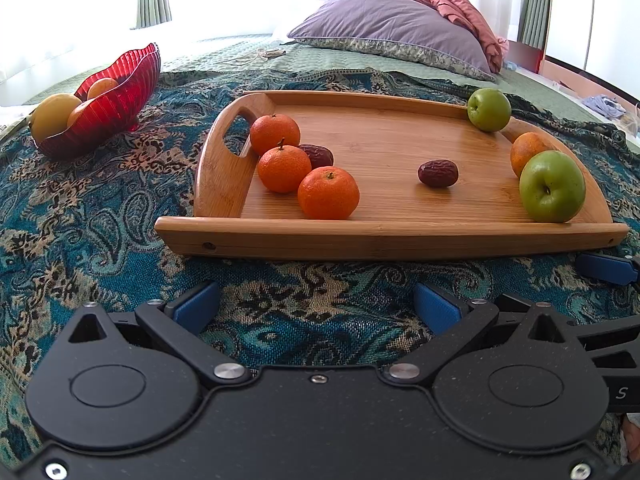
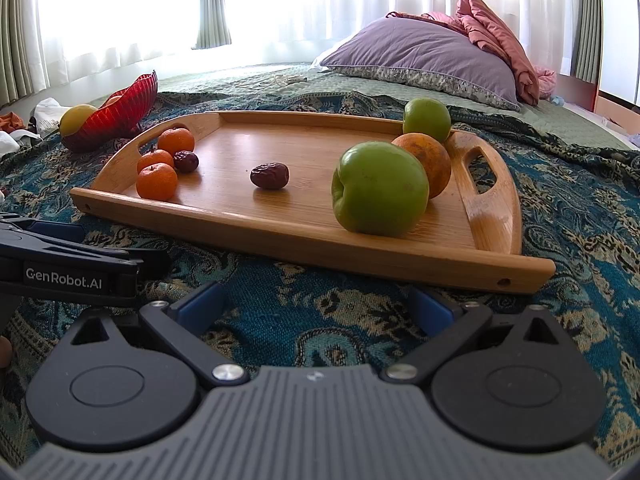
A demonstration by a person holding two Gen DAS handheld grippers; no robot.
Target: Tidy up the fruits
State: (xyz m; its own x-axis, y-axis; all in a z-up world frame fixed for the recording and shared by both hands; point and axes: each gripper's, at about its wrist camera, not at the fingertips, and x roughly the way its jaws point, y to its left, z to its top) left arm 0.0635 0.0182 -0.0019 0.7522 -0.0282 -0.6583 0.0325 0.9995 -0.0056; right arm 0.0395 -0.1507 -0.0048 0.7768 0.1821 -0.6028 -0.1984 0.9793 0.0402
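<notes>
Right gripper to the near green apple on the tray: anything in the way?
Only the tray's raised front rim lies between the open right gripper and the near green apple. No fruit blocks it; an orange touches behind.

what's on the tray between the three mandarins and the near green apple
One wrinkled dark red date lies alone on the wooden tray between the mandarin cluster and the near green apple; otherwise bare wood. Both wrist views show it.

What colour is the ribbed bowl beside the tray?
The bowl is translucent red; the left wrist view shows it best.
</notes>
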